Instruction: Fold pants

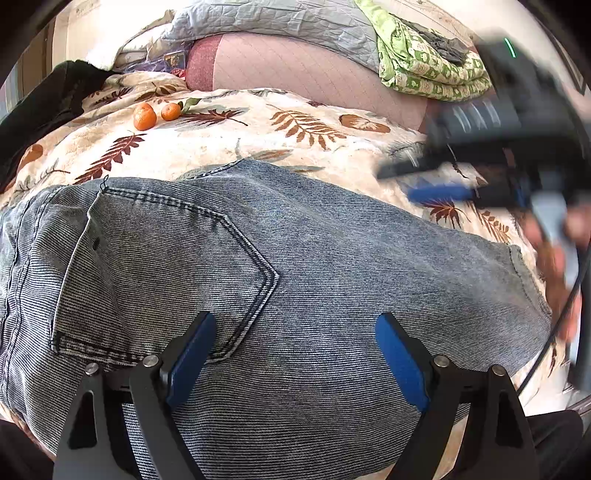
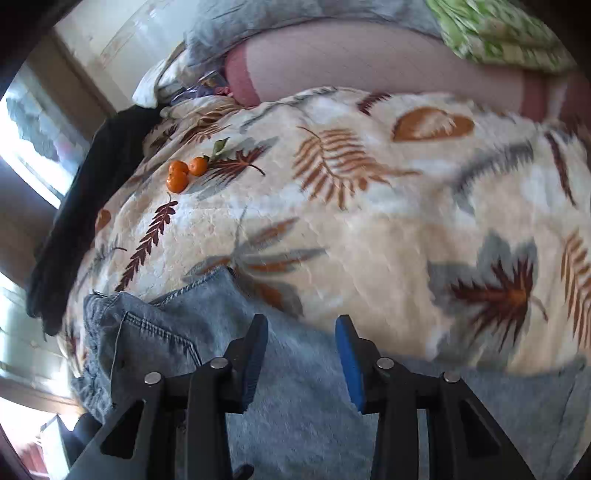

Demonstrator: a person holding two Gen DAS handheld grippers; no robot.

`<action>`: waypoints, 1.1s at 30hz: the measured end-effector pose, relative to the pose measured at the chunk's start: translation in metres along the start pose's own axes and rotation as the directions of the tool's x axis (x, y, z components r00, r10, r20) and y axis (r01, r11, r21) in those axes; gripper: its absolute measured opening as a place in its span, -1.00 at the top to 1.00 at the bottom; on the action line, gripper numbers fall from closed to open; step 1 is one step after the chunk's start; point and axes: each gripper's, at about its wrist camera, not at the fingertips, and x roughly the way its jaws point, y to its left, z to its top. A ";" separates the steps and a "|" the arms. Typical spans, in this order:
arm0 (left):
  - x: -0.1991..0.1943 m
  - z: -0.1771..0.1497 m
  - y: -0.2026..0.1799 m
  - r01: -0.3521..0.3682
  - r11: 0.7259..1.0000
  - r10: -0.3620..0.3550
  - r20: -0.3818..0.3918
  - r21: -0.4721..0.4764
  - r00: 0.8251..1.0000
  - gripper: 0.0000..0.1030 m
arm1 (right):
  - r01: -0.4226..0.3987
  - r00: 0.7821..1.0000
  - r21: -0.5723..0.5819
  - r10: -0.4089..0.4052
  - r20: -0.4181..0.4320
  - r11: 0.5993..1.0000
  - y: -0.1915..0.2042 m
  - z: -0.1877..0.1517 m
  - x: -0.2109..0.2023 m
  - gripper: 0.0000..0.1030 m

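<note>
Blue denim pants [image 1: 314, 266] lie folded on the leaf-print blanket [image 1: 221, 129], back pocket [image 1: 166, 266] facing up. My left gripper [image 1: 295, 332] is open just above the denim, holding nothing. In the right wrist view the pants [image 2: 295, 406] lie under my right gripper [image 2: 301, 332], which is open with a moderate gap and empty. The right gripper also shows blurred in the left wrist view [image 1: 424, 181], above the blanket beyond the pants' far right edge.
Mandarins [image 1: 146, 116] sit on the blanket at the far left, also in the right wrist view [image 2: 184, 173]. A pink pillow [image 1: 295, 66], grey quilt [image 1: 277, 18] and green blanket [image 1: 424, 62] lie behind. Dark cloth [image 1: 40, 107] hangs at left.
</note>
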 end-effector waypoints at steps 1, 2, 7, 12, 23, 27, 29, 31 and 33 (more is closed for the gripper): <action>0.000 -0.001 -0.002 -0.011 1.000 0.011 0.004 0.011 1.000 -0.71 | -0.007 0.999 0.041 0.008 -0.032 0.999 -0.016 -0.007 0.007 0.09; 0.000 -0.002 -0.004 -0.021 1.000 0.021 0.007 0.024 1.000 -0.71 | 0.021 0.997 0.080 -0.015 -0.069 0.997 -0.032 -0.012 0.018 0.09; 0.004 -0.009 -0.013 -0.091 0.992 0.088 0.035 0.092 0.995 -0.71 | -0.004 1.000 0.169 -0.001 0.030 0.986 -0.051 -0.014 -0.003 0.15; 0.007 -0.011 -0.018 -0.126 0.985 0.121 0.049 0.114 0.991 -0.74 | -0.006 0.994 0.141 -0.009 0.106 0.990 -0.054 -0.042 -0.045 -0.15; 0.008 -0.016 -0.026 -0.173 0.973 0.161 0.089 0.155 0.983 -0.78 | -0.037 0.990 0.214 0.007 0.139 0.976 -0.106 -0.086 -0.091 -0.36; 0.009 -0.016 -0.030 -0.198 0.967 0.185 0.095 0.159 0.978 -0.78 | -0.026 0.994 0.267 -0.003 0.107 0.963 -0.129 -0.124 -0.095 -0.47; 0.009 -0.013 -0.032 -0.204 0.966 0.195 0.075 0.158 0.978 -0.78 | -0.035 0.999 0.310 0.021 0.049 0.950 -0.152 -0.136 -0.077 -0.48; 0.005 -0.008 -0.034 -0.207 0.966 0.201 0.054 0.156 0.978 -0.78 | -0.126 0.988 0.358 0.086 0.125 0.925 -0.162 -0.140 -0.090 -0.47; -0.009 -0.003 -0.039 -0.203 0.969 0.193 0.081 0.143 0.978 -0.77 | -0.211 0.961 0.367 0.125 0.246 0.906 -0.168 -0.147 -0.119 -0.47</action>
